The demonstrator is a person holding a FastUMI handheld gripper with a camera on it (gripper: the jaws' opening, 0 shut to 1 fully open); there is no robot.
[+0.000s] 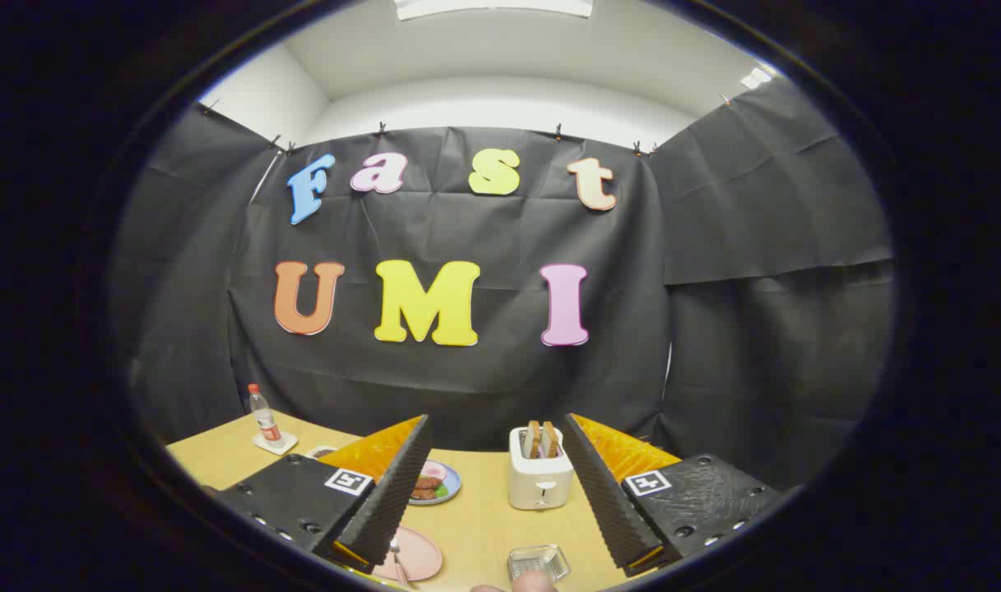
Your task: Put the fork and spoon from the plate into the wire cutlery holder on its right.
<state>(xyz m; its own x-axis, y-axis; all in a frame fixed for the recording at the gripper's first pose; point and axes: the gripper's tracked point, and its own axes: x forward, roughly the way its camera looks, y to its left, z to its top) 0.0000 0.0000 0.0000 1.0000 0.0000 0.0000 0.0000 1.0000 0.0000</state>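
Note:
A pink plate [418, 555] lies on the wooden table just ahead of my left finger, partly hidden by it. A thin metal handle of cutlery [398, 563] rests on the plate; whether it is the fork or the spoon I cannot tell. To the plate's right stands the wire cutlery holder [538, 562], low and rectangular, between my two fingers. My gripper [500, 543] hovers above the table with its fingers wide apart and nothing between them.
A white toaster [539, 479] with two bread slices stands beyond the holder. A plate of food [434, 483] sits beyond the pink plate. A plastic bottle [264, 418] on a coaster stands at the far left. A fingertip [533, 582] shows at the near edge.

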